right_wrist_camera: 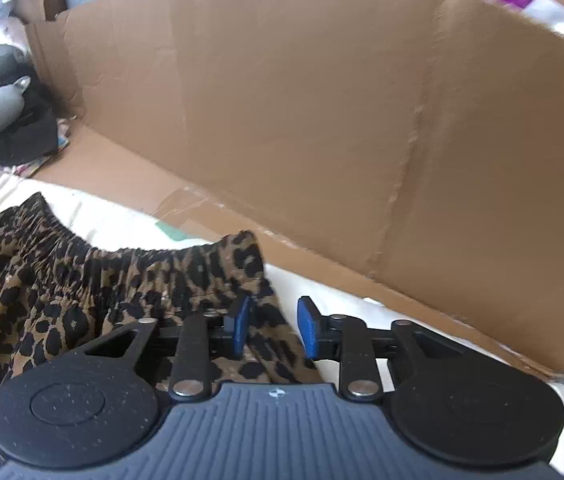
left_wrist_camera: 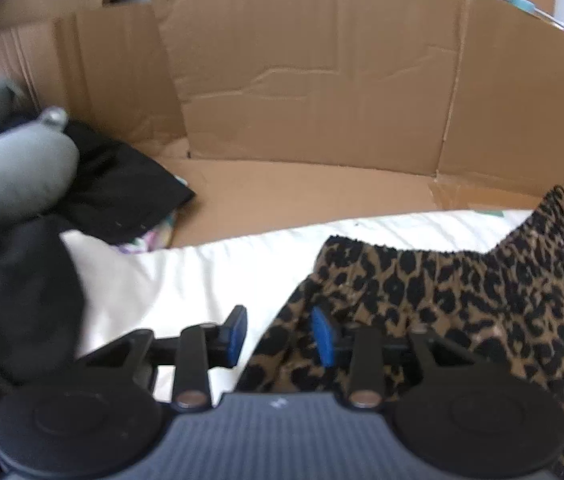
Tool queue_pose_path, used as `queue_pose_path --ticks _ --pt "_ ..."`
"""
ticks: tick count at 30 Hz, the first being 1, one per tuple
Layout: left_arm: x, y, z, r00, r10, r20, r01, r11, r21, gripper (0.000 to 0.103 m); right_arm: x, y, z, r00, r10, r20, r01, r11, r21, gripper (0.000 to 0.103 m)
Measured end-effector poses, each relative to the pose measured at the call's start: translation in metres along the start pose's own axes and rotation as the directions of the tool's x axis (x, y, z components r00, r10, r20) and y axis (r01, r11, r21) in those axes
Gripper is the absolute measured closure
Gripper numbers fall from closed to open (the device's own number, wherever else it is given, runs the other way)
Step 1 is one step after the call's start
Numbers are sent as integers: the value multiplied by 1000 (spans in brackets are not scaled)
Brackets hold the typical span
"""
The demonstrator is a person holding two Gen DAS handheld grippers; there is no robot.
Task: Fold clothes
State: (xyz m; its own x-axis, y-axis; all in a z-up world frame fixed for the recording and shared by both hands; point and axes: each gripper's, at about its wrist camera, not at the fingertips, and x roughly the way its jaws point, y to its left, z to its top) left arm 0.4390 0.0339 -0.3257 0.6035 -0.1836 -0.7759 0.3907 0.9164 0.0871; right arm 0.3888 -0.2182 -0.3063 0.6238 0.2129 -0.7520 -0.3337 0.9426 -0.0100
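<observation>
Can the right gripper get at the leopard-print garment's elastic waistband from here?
Probably yes: the right gripper stands open at the leopard-print garment's corner, and the gathered waistband lies uncovered just ahead on the white sheet.

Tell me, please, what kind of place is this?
Probably a bedroom or spare room in a home. A leopard-print garment lies on a white sheet, like a bed, with flattened cardboard propped behind it and dark clothes piled at the left.
</observation>
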Motion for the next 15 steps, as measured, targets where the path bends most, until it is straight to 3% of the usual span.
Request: queue_pose_path --ticks 3,9,15 --pt "-17 -6 1 999 -15 39 15 1000 15 58 -13 0 1 999 18 33 -18 1000 8 69" --pt "-42 -36 5 991 -83 106 82 997 13 58 -34 14 -4 993 95 77 -95 995 -5 69" --pt "-45 -65 -16 978 -184 99 182 983 28 58 -45 37 -30 983 171 71 -169 985 -26 69"
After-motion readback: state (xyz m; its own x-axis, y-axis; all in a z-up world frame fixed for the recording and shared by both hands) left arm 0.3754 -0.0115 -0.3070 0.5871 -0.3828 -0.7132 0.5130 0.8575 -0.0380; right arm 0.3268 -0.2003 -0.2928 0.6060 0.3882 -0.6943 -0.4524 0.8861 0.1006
